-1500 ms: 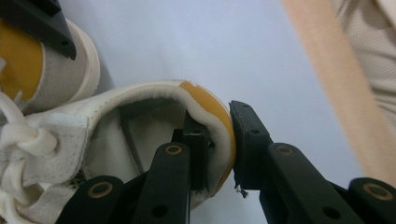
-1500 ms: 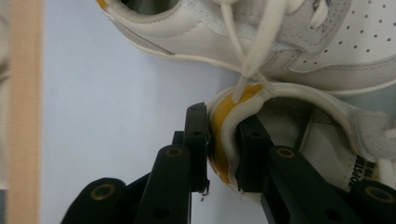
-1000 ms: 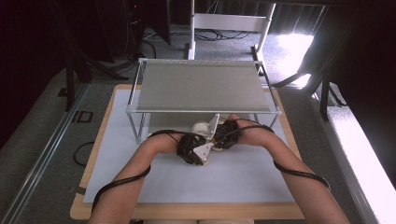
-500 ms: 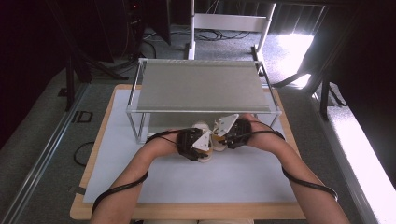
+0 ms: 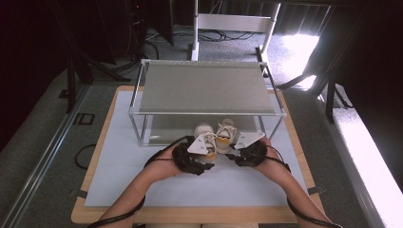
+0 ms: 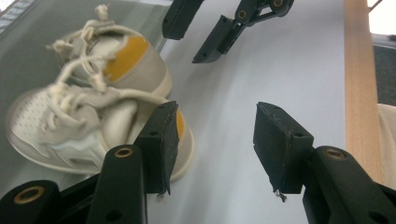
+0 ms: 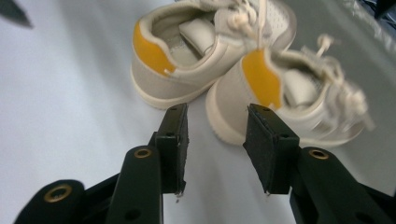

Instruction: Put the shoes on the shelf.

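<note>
Dark floor and cables surround a wooden table covered by a white sheet. On it stands a metal-framed shelf with a grey top, and at the front edge of its lower level sit 2 small shoes, toes pointing under the shelf, heels toward the person. Both are cream with a yellow heel patch and loose laces, side by side and touching.

They look light and soft in the upper, stiffer at the sole and heel. A grip across the padded heel collar should hold best; the laces would slip or snag.

Behind the heels, the left gripper has its jaws partly apart with bare sheet between them, having just widened. The right gripper is also partly apart and holds nothing, jaws just narrowed, the nearer shoe's heel just beyond its tips.
</note>
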{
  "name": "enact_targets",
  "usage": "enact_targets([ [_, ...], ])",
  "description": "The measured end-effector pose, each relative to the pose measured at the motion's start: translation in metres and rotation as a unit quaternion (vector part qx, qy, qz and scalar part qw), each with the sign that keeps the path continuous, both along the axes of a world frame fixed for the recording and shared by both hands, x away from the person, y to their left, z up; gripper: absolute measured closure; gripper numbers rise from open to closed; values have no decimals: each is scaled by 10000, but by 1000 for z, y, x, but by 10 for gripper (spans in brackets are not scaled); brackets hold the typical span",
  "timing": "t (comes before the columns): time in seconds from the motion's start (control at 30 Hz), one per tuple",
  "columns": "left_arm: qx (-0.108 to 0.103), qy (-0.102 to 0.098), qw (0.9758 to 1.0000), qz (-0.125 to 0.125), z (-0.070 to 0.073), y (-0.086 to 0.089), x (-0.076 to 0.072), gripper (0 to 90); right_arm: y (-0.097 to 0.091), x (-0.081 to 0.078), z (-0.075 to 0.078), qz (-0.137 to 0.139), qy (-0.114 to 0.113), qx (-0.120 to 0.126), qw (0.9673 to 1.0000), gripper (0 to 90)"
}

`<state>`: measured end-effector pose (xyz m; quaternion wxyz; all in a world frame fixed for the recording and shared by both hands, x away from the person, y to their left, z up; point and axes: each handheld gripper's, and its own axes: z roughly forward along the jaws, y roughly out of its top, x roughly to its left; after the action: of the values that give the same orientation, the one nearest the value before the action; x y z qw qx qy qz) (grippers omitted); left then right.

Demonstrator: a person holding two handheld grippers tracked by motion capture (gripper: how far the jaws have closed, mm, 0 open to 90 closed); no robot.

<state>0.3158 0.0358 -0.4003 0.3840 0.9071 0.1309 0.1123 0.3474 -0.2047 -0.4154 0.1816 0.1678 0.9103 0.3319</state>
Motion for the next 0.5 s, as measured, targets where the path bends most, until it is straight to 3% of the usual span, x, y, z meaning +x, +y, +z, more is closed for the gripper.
enact_targets([
  [0.07,0,0,10000,0,0,0,0,497,-1,-2,-3,-68,12,75,9999,598],
  [0.1,-153,-4,9996,231,-8,0,-6,497,-3,-4,-9,-219,15,230,9995,601],
  [0.23,-439,-3,9972,607,-21,3,-9,499,-5,-9,-15,-497,28,571,9971,618],
  [0.3,-439,-3,9972,607,-21,3,-9,500,-6,-10,-16,-575,21,640,9963,618],
  [0.33,-425,55,9957,816,-30,4,-8,500,-6,-11,-19,-659,81,714,9952,614],
  [0.43,-415,42,9942,995,-37,4,-8,499,-5,-13,-23,-784,75,753,9940,589],
  [0.5,-469,-4,9927,1112,-39,4,-7,499,-6,-13,-25,-983,50,896,9911,591],
])
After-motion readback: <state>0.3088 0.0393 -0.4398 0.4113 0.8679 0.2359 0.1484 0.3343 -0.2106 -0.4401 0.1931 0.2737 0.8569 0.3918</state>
